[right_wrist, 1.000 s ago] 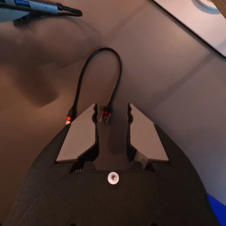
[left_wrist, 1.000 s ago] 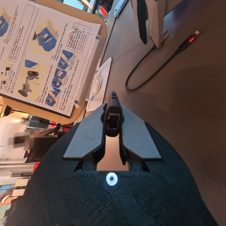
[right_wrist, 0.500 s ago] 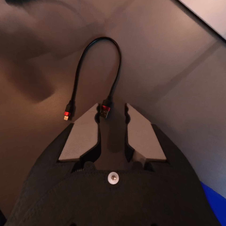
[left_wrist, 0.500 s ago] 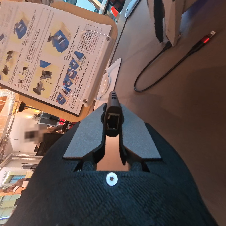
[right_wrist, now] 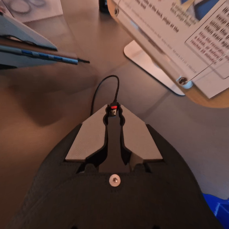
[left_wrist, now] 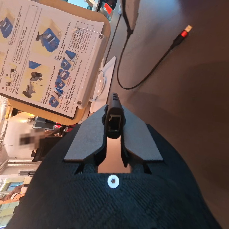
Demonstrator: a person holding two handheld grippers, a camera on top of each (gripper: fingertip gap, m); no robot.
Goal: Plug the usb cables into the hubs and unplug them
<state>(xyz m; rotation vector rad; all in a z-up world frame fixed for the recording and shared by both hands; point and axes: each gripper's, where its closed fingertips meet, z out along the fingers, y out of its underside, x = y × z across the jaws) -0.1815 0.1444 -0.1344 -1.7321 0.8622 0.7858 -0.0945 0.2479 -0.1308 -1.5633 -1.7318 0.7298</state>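
Note:
My left gripper is shut on a dark grey hub and holds it above the brown table, its end port facing the camera. My right gripper is shut on the red-and-black USB-A plug of a short black cable, whose loop hangs beyond the fingertips. In the left wrist view the same cable curves over the table, with its small red-collared plug at the upper right. In the right wrist view the hub shows at the upper left, held in the other gripper.
An instruction sheet on a wooden board stands on a white base at the table's far side; it also shows in the right wrist view. A blue box corner sits at the lower right. The brown table spreads to the right. Left tips to right tips: about 15 cm.
My right gripper has closed on the USB-A plug and lifted it off the table, tilting toward the board. My left gripper still holds the hub, shifted only slightly.

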